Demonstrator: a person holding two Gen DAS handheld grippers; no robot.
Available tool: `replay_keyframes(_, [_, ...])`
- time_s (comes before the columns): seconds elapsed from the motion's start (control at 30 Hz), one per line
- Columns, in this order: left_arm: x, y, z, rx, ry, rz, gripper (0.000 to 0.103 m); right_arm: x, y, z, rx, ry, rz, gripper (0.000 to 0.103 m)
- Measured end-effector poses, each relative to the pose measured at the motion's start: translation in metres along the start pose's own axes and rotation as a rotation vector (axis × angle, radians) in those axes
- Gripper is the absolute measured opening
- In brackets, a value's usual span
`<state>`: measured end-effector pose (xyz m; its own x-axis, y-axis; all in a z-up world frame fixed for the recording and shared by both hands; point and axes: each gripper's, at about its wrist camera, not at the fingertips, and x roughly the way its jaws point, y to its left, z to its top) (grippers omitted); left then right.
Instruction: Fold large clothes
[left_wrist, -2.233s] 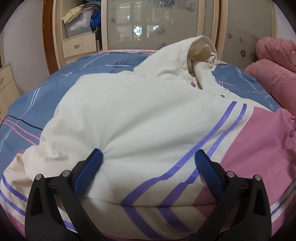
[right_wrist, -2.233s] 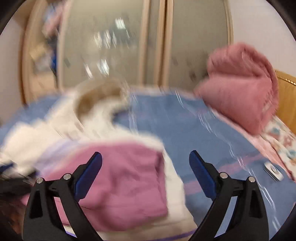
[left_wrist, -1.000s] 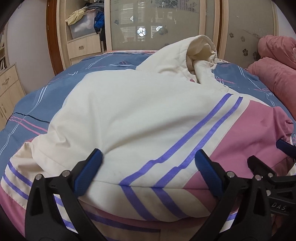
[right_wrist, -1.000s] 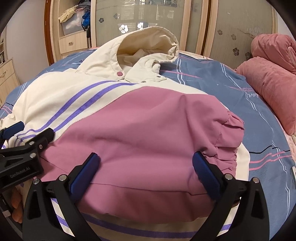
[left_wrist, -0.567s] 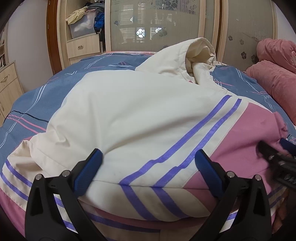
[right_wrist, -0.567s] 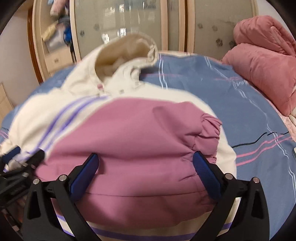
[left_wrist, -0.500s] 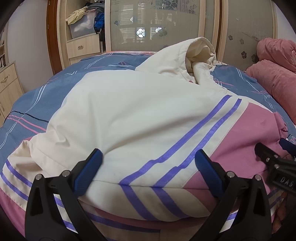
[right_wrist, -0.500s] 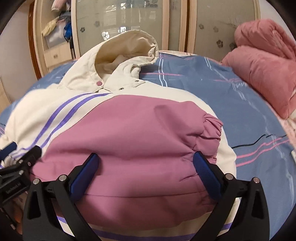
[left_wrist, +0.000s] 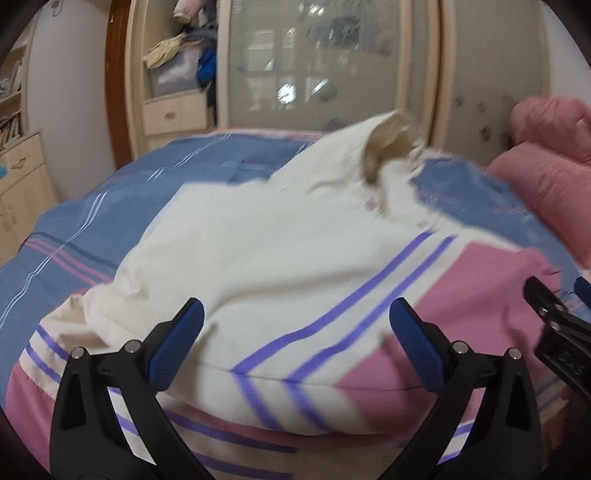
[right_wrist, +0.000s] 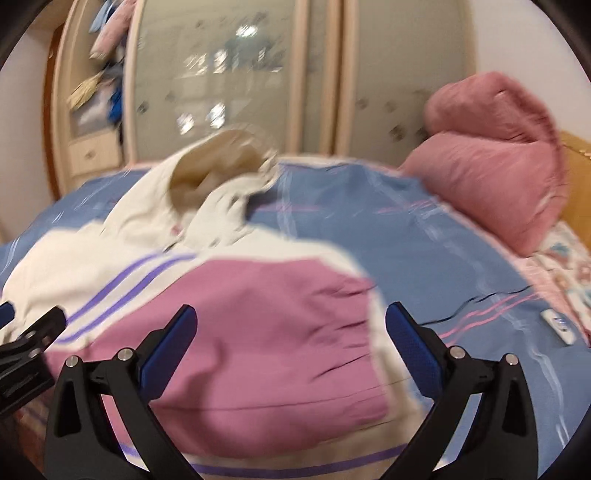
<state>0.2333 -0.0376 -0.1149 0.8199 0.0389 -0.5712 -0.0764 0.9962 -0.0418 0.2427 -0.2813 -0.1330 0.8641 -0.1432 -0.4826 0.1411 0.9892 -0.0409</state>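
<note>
A large cream hooded jacket (left_wrist: 258, 251) with purple stripes and a pink panel lies on the bed, hood at the far end; it also shows in the right wrist view (right_wrist: 236, 325). My left gripper (left_wrist: 295, 332) is open and empty, just above the jacket's near folded edge. My right gripper (right_wrist: 290, 339) is open and empty over the pink panel. The right gripper shows at the right edge of the left wrist view (left_wrist: 554, 325); the left gripper shows at the left edge of the right wrist view (right_wrist: 29, 347). Both views are motion-blurred.
The blue striped bedsheet (left_wrist: 110, 206) covers the bed (right_wrist: 424, 258). Pink folded quilts (right_wrist: 491, 155) lie at the right (left_wrist: 543, 155). A wardrobe with glass doors (left_wrist: 332, 66) stands behind. A small white remote (right_wrist: 559, 326) lies on the sheet at right.
Both grippers have pulled back and risen a little from the jacket; the views are now blurred with motion. Both stay open and empty.
</note>
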Motion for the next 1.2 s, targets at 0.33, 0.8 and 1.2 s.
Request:
replay_keyframes(0.33, [0.044, -0.020, -0.016, 0.093, 0.142, 0.017, 0.101, 0.061, 0.003, -0.016, -0.034, 0.287, 0.023, 0.102])
replay_keyframes(0.8, [0.040, -0.019, -0.020, 0.096, 0.132, 0.022, 0.101, 0.063, 0.001, -0.018, -0.033, 0.284, 0.020, 0.102])
replay_keyframes(1.2, [0.039, -0.019, -0.019, 0.098, 0.131, 0.023, 0.101, 0.062, 0.003, -0.018, -0.031, 0.278, 0.016, 0.102])
